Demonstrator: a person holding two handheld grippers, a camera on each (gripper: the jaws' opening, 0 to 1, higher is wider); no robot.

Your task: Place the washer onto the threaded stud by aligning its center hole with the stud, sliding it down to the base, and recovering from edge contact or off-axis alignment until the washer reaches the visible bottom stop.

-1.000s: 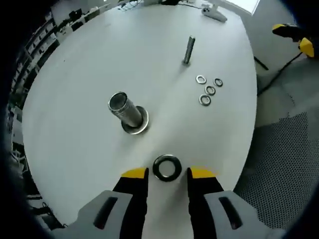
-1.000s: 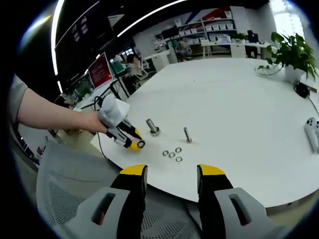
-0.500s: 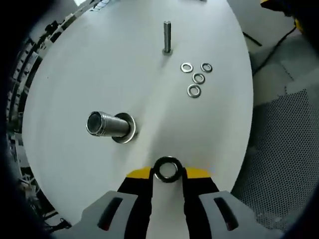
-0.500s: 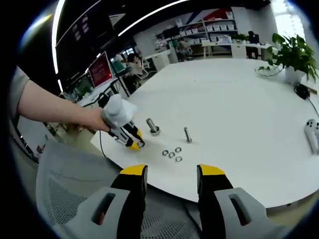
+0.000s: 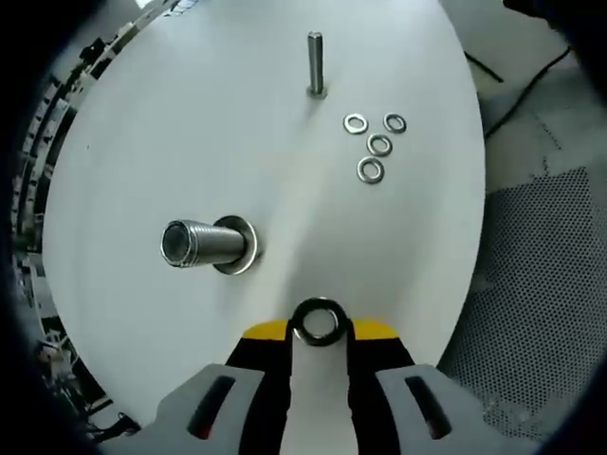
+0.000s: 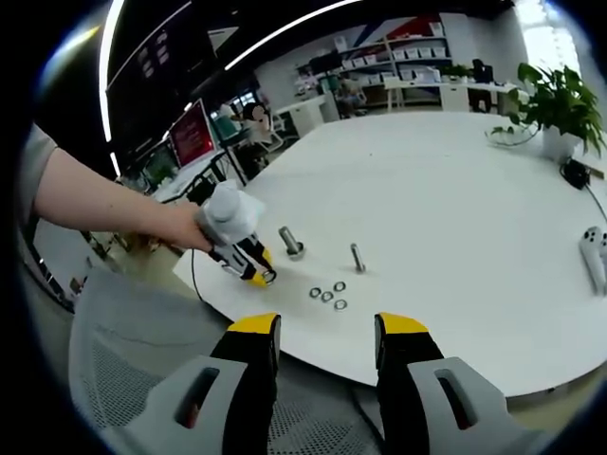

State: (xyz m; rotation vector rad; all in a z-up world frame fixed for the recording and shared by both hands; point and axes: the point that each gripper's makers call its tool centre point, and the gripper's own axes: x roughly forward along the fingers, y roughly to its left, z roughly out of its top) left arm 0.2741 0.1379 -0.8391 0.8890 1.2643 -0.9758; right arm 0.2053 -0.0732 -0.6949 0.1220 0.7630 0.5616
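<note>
Since 1 second ago your left gripper [image 5: 319, 330] has closed on the big washer [image 5: 318, 321]. Your right gripper [image 6: 318, 334] waits wide open, holding nothing. Next, I think, lift the washer and line its hole up over the thick threaded stud [image 5: 194, 243].

Bright, even light from overhead washes the white table [image 5: 190, 114] almost flat, so the thick stud [image 5: 204, 244] throws only a faint, soft shadow. In the right gripper view long ceiling light strips [image 6: 285, 28] glare against a dark ceiling and a window [image 6: 555, 43] at far right blows out white. Both views bend strongly toward their edges, where detail goes soft; the centres stay sharp.
</note>
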